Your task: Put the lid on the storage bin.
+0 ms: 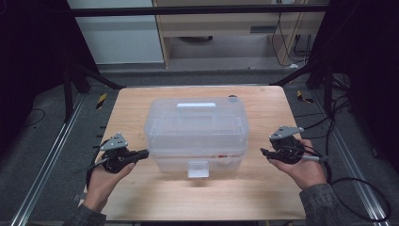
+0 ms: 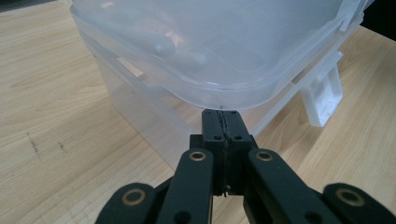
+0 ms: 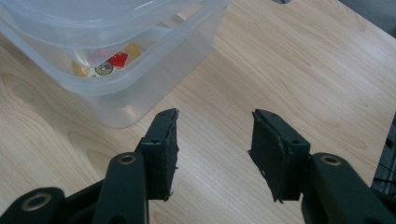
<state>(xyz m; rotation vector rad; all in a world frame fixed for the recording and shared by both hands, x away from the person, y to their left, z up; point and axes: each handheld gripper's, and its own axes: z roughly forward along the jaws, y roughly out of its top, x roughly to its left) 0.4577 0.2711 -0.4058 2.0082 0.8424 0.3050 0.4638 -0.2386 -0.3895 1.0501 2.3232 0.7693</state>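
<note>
A clear plastic storage box with a lid, a top handle and a front latch sits in the middle of the wooden table. My left gripper is at the box's left side, jaws shut with nothing between them, tips right at the lid's rim. My right gripper hovers a little off the box's right side, jaws open and empty. In the right gripper view, the box's corner lies ahead to the left, with small red and gold items inside.
A small dark round object lies on the table behind the box. Metal rails run along both sides of the table. Cables trail on the floor at right. A cabinet stands beyond the far edge.
</note>
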